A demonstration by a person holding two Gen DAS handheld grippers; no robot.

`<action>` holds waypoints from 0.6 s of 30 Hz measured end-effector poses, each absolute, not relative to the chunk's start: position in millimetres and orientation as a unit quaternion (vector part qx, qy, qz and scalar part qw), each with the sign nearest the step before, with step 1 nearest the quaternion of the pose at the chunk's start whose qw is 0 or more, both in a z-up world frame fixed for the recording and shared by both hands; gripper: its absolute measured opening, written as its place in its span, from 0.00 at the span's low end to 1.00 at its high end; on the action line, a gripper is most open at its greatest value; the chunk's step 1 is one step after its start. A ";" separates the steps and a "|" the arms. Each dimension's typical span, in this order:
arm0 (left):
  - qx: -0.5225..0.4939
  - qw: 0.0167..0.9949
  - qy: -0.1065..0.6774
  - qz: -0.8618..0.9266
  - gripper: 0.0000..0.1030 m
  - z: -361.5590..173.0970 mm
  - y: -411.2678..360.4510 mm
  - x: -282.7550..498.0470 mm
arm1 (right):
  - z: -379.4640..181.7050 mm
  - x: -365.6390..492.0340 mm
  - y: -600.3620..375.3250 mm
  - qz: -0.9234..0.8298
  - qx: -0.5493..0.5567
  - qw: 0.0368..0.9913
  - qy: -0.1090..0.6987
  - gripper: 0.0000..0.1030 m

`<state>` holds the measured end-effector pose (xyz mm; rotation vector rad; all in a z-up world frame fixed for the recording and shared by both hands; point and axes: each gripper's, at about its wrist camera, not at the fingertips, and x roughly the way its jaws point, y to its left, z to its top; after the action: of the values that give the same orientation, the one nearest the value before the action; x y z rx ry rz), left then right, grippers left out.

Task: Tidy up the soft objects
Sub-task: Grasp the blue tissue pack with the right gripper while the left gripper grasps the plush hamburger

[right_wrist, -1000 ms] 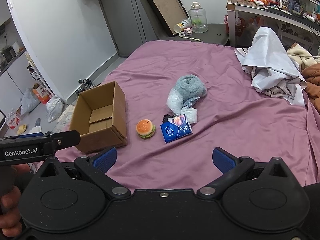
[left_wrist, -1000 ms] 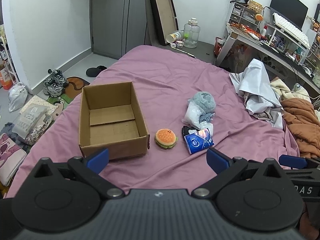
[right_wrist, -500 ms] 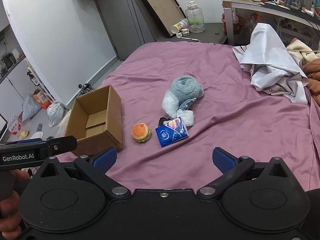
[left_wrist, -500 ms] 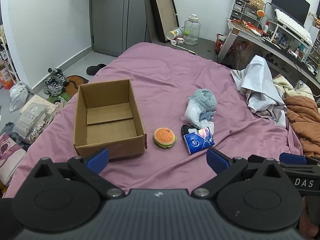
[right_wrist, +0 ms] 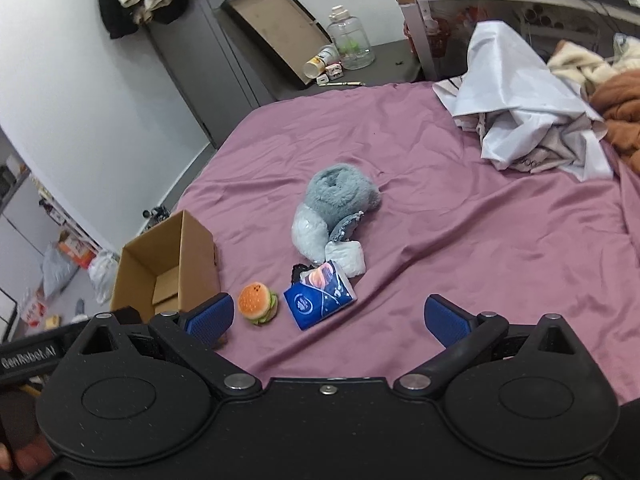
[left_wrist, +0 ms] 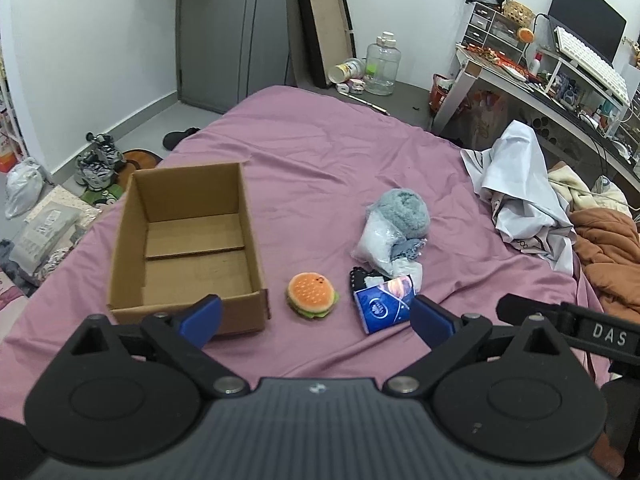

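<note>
The burger [left_wrist: 313, 295] lies on the purple bed [left_wrist: 320, 152] between the empty open box [left_wrist: 188, 248] on its left and the blue pack [left_wrist: 385, 308] just beside it on the right, and beyond the pack a fuzzy grey bundle [left_wrist: 402, 210] rests against some white bags [left_wrist: 376, 242]. My left gripper [left_wrist: 308, 316] and my right gripper [right_wrist: 328, 316] both hover near these things with jaws spread wide, gripping nothing. A rumpled white sheet [right_wrist: 516, 120] lies well apart at the bed's far right.
</note>
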<state>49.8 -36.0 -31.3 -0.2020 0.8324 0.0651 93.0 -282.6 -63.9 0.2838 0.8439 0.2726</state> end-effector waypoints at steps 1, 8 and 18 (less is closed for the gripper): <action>-0.098 0.910 0.403 0.031 0.97 -33.7 -37.6 53.7 | -66.6 97.0 -283.2 0.130 0.143 0.891 0.410 0.96; -0.113 0.904 0.410 0.030 0.90 -53.1 -41.1 80.6 | -87.3 120.1 -279.3 0.124 0.168 0.876 0.435 0.84; -0.145 0.889 0.434 0.035 0.84 -83.9 -39.8 118.7 | -108.5 146.9 -286.5 0.087 0.217 0.858 0.457 0.83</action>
<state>118.7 -39.8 -83.9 -0.3020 0.9007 0.0725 146.9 -286.5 -108.5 0.4549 0.9598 0.1823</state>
